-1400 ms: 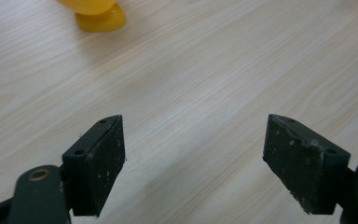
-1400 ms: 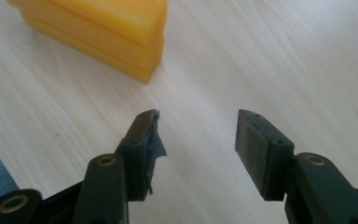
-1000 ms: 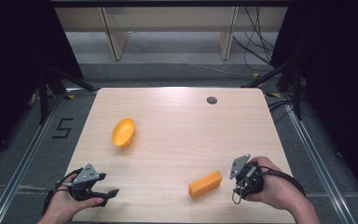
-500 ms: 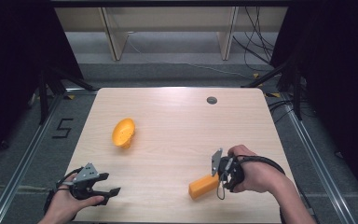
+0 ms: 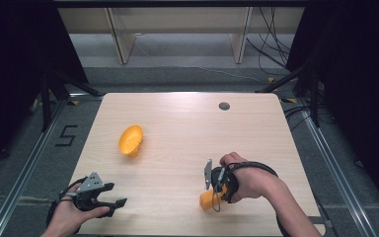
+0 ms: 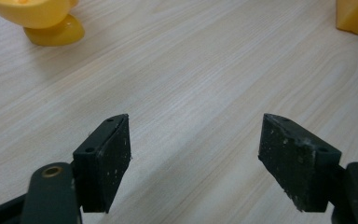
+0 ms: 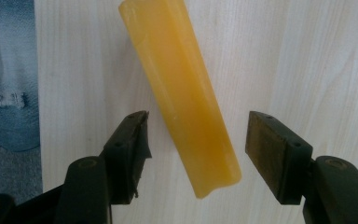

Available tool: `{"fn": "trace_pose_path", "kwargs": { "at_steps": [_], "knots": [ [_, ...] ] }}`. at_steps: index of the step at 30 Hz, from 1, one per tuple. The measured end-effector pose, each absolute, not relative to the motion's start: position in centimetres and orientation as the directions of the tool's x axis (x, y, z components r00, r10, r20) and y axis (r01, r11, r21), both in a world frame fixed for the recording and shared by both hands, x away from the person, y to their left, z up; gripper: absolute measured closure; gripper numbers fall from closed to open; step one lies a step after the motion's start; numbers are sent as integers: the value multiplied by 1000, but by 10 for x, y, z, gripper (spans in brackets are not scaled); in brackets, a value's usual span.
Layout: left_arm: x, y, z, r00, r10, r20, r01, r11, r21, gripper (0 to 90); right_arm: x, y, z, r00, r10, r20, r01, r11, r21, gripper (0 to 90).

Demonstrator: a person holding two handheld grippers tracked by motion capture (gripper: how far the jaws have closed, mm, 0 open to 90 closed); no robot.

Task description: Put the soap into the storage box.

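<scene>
Wide-apart tongs (image 6: 196, 163) above bare wooden table (image 6: 205, 84)

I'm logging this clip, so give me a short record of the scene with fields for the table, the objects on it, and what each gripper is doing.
table: light wooden top, small dark round spot near the far edge
orange block: long block lying flat near the front right, between the right gripper's jaws
orange bowl: on its side, left of the middle
right gripper: open, jaws have just been opening, astride the block, pads not pressing on it
left gripper: open over bare wood at the front left, holding nothing
</scene>
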State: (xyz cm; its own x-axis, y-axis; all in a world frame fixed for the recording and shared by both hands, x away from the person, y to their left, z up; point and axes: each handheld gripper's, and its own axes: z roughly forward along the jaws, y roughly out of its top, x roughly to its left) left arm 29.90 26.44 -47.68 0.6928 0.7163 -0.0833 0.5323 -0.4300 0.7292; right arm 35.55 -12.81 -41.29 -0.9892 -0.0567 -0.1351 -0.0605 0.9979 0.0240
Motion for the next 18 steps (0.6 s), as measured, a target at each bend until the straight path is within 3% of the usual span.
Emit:
{"fn": "trace_pose_path", "kwargs": {
  "at_steps": [9, 10, 12, 14, 15, 16, 18],
  "knots": [
    [299, 264, -477, 700, 708, -97, 531, -424, 733, 241, 356, -121, -425, -995, -46, -87, -47, 999, 9, 399],
    [298, 263, -478, 694, 713, -102, 533, -413, 738, 241, 361, -120, -427, -985, -141, -102, -142, 990, 9, 401],
    [299, 264, -478, 689, 720, -82, 531, -424, 734, 240, 356, -118, -430, -995, -56, -87, -57, 998, 5, 411],
    [299, 263, -478, 690, 719, -82, 531, -425, 733, 237, 356, -117, -434, -995, -70, -67, -70, 998, -3, 445],
    [299, 263, -478, 694, 713, -98, 533, -417, 736, 236, 361, -116, -436, -983, -162, -85, -163, 987, 1, 452],
    [299, 263, -478, 694, 713, -98, 533, -417, 736, 237, 358, -116, -436, -992, -103, -72, -102, 995, -17, 458],
    [298, 262, -479, 683, 723, -98, 542, -413, 732, 239, 359, -115, -437, -990, -120, -71, -118, 993, -22, 473]
  ]
}}
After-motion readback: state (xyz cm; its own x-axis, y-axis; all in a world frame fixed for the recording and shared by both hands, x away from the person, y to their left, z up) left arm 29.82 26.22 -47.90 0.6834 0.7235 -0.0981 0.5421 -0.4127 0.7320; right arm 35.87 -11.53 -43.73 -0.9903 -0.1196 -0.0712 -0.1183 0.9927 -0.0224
